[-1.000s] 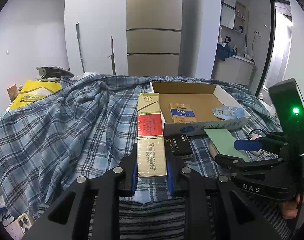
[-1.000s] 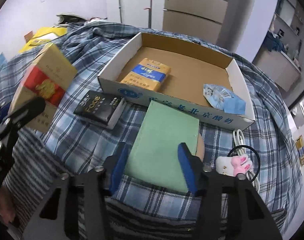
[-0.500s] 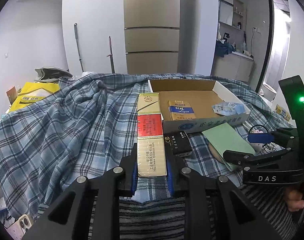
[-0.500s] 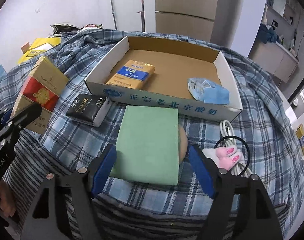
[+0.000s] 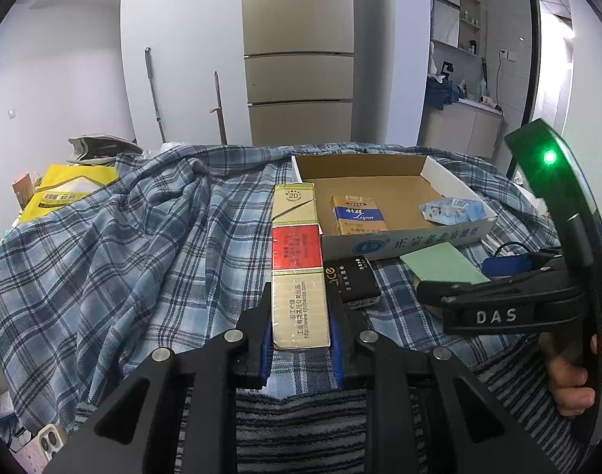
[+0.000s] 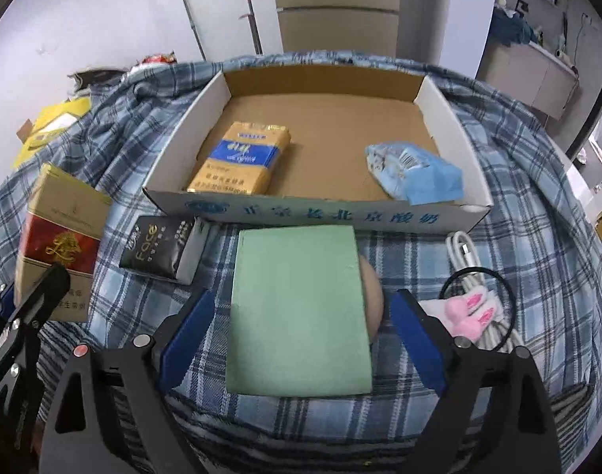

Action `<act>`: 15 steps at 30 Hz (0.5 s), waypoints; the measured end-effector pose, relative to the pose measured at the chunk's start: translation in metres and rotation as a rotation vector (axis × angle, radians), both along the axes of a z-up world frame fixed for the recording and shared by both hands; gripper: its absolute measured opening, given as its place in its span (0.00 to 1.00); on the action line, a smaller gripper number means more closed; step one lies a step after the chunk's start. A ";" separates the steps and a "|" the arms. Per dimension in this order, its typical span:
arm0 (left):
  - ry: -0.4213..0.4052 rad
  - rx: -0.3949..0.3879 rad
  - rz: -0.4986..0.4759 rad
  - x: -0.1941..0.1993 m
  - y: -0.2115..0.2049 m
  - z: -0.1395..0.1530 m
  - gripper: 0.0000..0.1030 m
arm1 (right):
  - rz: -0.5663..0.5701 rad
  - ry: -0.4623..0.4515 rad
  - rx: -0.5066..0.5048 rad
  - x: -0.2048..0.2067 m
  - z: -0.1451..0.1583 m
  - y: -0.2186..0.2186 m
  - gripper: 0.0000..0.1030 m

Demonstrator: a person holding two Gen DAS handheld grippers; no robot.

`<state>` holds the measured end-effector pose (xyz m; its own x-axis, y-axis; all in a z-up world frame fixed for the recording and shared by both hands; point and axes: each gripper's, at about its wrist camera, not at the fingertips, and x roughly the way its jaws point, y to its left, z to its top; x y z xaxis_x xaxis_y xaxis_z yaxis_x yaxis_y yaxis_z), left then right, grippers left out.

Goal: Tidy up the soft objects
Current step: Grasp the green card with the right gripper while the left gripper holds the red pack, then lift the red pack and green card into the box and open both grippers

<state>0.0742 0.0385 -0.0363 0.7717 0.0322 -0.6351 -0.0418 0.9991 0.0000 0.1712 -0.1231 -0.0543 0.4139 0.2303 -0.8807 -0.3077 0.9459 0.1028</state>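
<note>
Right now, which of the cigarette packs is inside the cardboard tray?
The yellow pack with the blue band; the gold and red carton is outside the tray, clamped in the left gripper.

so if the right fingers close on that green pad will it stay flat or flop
The green pad looks like a thin flat slab with crisp edges, so probably fairly stiff. It rests partly on a rounded tan thing, so it may rock or slide when squeezed. It's likely light.
</note>
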 end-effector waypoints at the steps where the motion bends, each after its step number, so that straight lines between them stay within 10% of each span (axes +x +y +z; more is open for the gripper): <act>1: 0.000 0.002 -0.001 0.000 -0.001 0.000 0.23 | 0.006 0.007 0.000 0.000 -0.002 0.001 0.87; 6: 0.004 0.005 -0.005 0.000 -0.002 -0.001 0.23 | 0.026 -0.006 -0.031 -0.003 -0.004 0.002 0.68; 15: 0.007 0.009 -0.086 -0.023 -0.017 0.009 0.23 | 0.087 -0.066 -0.013 -0.028 0.011 -0.027 0.67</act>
<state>0.0512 0.0218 -0.0270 0.7674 -0.0283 -0.6406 0.0444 0.9990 0.0092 0.1427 -0.1499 -0.0429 0.4505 0.2564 -0.8551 -0.3941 0.9166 0.0672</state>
